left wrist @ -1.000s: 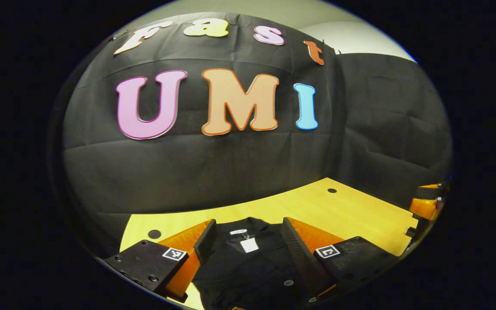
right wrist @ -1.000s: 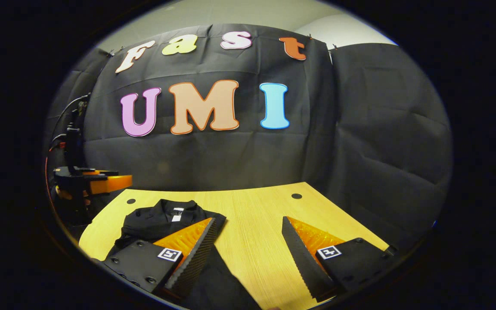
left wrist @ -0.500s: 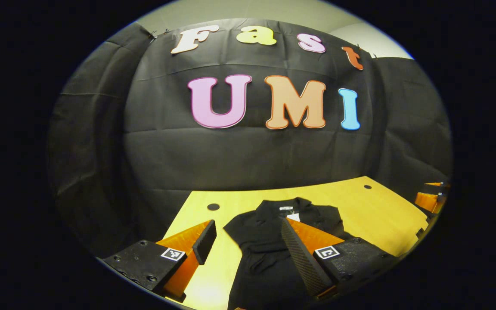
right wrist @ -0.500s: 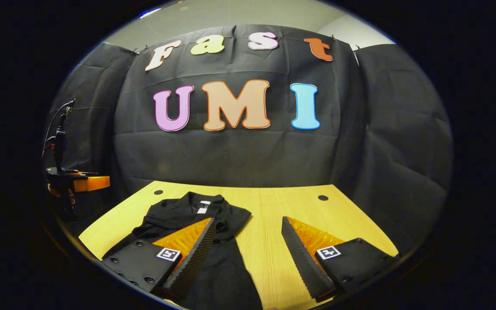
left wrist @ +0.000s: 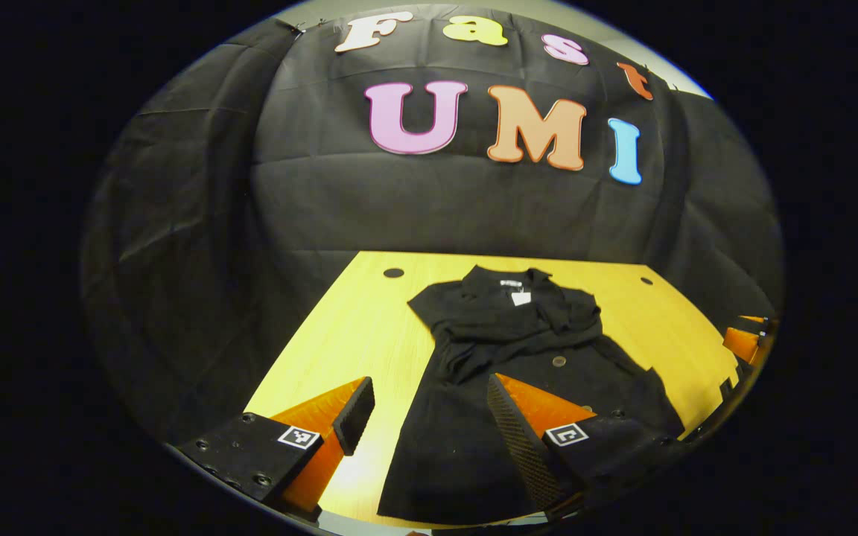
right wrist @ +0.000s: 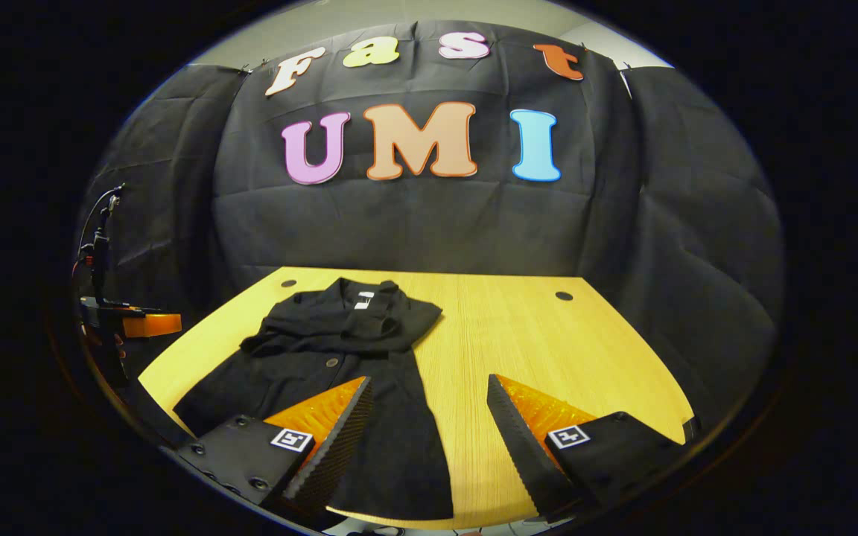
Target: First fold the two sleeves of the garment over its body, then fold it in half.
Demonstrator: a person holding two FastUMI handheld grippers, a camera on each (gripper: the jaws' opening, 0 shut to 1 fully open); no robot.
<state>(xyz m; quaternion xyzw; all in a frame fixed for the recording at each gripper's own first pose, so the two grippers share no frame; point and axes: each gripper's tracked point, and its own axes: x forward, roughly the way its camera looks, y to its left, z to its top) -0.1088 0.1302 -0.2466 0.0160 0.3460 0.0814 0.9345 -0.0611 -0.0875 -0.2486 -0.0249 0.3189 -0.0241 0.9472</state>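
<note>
Table ahead of both grippers; garment flat on it, sleeves already crossed over body, collar far end. Left gripper & right gripper both apart, empty, above near hem. Risk: half-fold w/ uneven hem grab could drag sleeves loose, skew the fold.

A light wooden table with small dark round holes near its far corners stands against the booth's wall of creased black cloth, which closes in behind and on both sides. Above the cloth, a strip of pale wall or ceiling is visible. Light glares on the tabletop's near edge in the left gripper view.
</note>
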